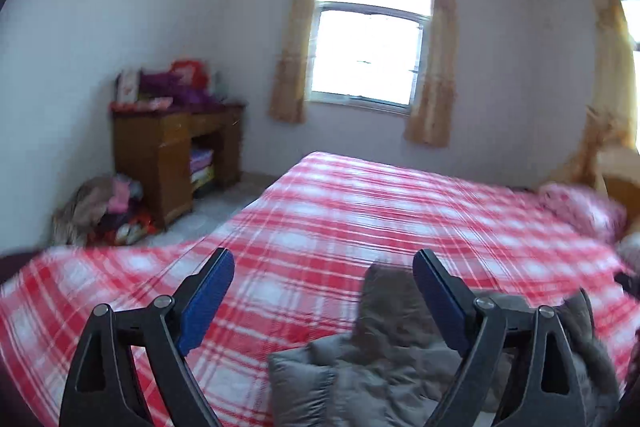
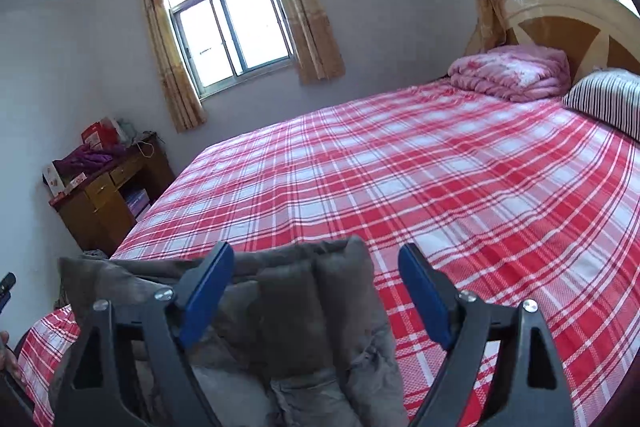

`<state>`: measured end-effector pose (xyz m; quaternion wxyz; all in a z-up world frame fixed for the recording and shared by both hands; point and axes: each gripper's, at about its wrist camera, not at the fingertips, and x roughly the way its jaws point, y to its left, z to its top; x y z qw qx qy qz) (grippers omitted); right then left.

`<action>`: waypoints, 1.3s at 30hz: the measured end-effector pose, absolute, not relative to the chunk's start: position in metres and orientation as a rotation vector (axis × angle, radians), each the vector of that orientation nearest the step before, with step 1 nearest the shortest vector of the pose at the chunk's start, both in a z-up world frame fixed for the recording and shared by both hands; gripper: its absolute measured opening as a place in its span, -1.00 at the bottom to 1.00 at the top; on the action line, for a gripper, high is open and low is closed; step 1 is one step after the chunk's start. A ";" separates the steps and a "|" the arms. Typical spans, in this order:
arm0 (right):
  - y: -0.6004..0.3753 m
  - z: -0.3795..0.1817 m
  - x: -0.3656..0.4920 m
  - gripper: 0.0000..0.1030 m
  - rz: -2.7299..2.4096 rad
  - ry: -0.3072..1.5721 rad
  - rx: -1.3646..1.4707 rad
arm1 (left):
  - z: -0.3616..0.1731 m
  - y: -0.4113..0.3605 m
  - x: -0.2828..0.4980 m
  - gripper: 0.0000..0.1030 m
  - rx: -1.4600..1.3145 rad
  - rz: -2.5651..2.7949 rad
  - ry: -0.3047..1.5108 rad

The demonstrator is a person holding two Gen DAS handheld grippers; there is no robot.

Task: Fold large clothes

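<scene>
**Both grippers spread wide over a grey puffy coat on the bed**

The left gripper [image 1: 324, 291] has its two blue pads far apart. Nothing is between them but the bed below. The grey puffy coat [image 1: 384, 355] lies just under and to the right of this gripper. Part of the coat sticks up beside the right pad, but the pad does not pinch it. A furry edge of the coat shows past the right finger.

The right gripper [image 2: 316, 287] is spread wide too. The coat [image 2: 296, 307] lies right under it and reaches out to its left. A folded edge of the coat runs across in front of the left pad. The pads do not squeeze the coat.

The coat rests on a bed with a red and white checked sheet [image 2: 440, 187]. The sheet stretches far ahead of both grippers. Far ahead and to the right of the right gripper sits a folded pink blanket [image 2: 512, 73]. A striped pillow [image 2: 608, 99] lies next to it, by the wooden headboard [image 2: 560, 23].

Far ahead of both grippers is a window [image 1: 372, 39] with yellow curtains. Ahead and to the left stands a brown wooden desk [image 1: 172, 155] with purple and red things on top. A pile of clothes [image 1: 108, 211] lies on the floor beside the desk.
</scene>
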<state>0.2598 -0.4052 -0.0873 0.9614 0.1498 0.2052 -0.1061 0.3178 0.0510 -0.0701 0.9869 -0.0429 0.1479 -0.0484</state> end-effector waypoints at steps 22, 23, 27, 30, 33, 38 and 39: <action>-0.249 -0.198 0.344 0.68 0.015 0.774 -0.068 | -0.174 0.054 0.327 0.82 -0.081 -0.037 0.588; -0.251 -0.197 0.342 0.67 0.017 0.776 -0.059 | -0.161 0.047 0.325 0.82 -0.058 -0.047 0.554; -0.269 -0.165 0.317 0.66 0.008 0.676 0.058 | -0.128 0.011 0.328 0.84 0.014 -0.125 0.475; -0.281 -0.142 0.309 0.49 -0.086 0.602 0.034 | -0.140 -0.017 0.348 0.85 0.118 -0.138 0.515; -0.303 -0.149 0.325 0.40 -0.197 0.661 0.029 | -0.171 -0.033 0.370 0.85 0.195 -0.100 0.602; -0.329 -0.190 0.338 0.40 -0.258 0.767 0.063 | -0.203 -0.029 0.388 0.85 0.141 -0.089 0.705; -0.331 -0.194 0.337 0.40 -0.255 0.766 0.078 | -0.205 -0.029 0.388 0.85 0.138 -0.088 0.703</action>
